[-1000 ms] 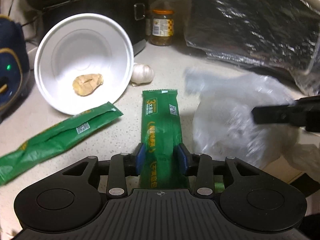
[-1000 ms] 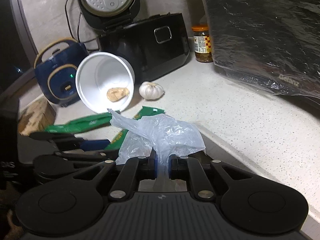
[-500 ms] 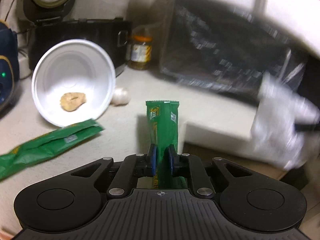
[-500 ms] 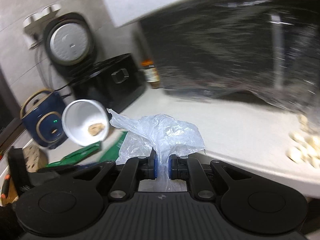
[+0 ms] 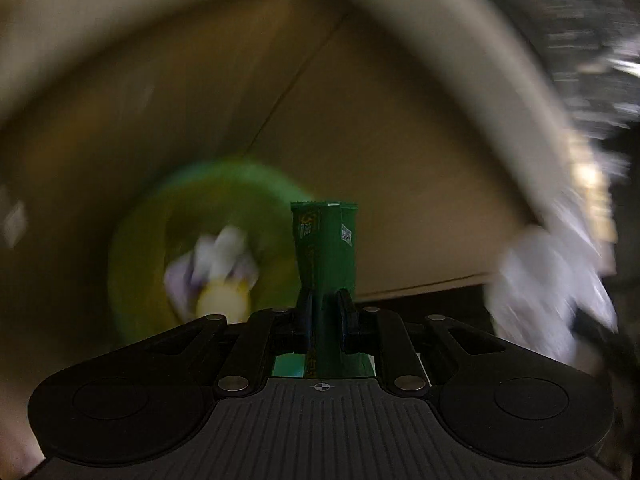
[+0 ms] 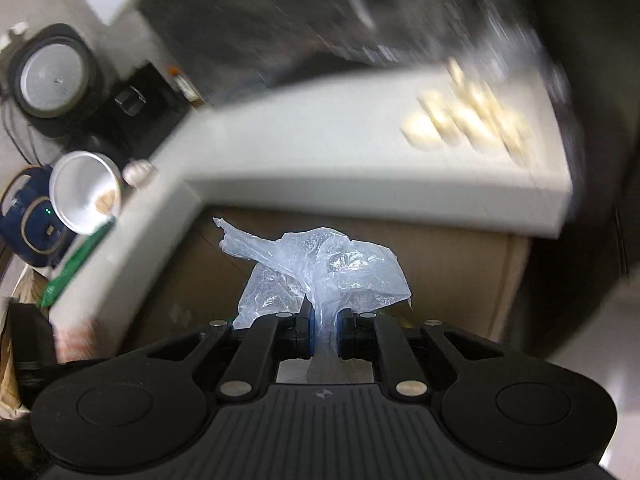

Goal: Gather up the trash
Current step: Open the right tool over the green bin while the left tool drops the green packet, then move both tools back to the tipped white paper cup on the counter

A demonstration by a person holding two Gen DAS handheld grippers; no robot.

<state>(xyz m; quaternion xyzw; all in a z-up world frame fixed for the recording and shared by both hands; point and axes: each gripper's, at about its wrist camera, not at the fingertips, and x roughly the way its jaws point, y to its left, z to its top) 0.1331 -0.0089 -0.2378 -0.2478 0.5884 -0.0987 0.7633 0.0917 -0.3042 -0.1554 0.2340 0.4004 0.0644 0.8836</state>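
Note:
My left gripper (image 5: 325,308) is shut on a green snack wrapper (image 5: 325,240) that stands up between its pads. It points down at a blurred green bin (image 5: 160,248) with pale scraps inside, in front of brown cardboard (image 5: 400,160). My right gripper (image 6: 325,328) is shut on a crumpled clear plastic bag (image 6: 328,264), held over a cardboard box (image 6: 440,280) below the counter's edge. The same bag (image 5: 548,280) shows as a white blur at the right of the left wrist view. A second green wrapper (image 6: 72,268) lies on the counter at left.
The pale counter (image 6: 320,152) wraps around the box in an L. On it lie a tipped white bowl (image 6: 82,196) holding a scrap, a garlic bulb (image 6: 138,172), garlic cloves (image 6: 460,120) and dark appliances at the back. A blue cooker (image 6: 28,220) stands at far left.
My left gripper closed on the green wrapper, lifted it off the counter and swung down toward the green bin. My right gripper carried the plastic bag off the counter to above the cardboard box.

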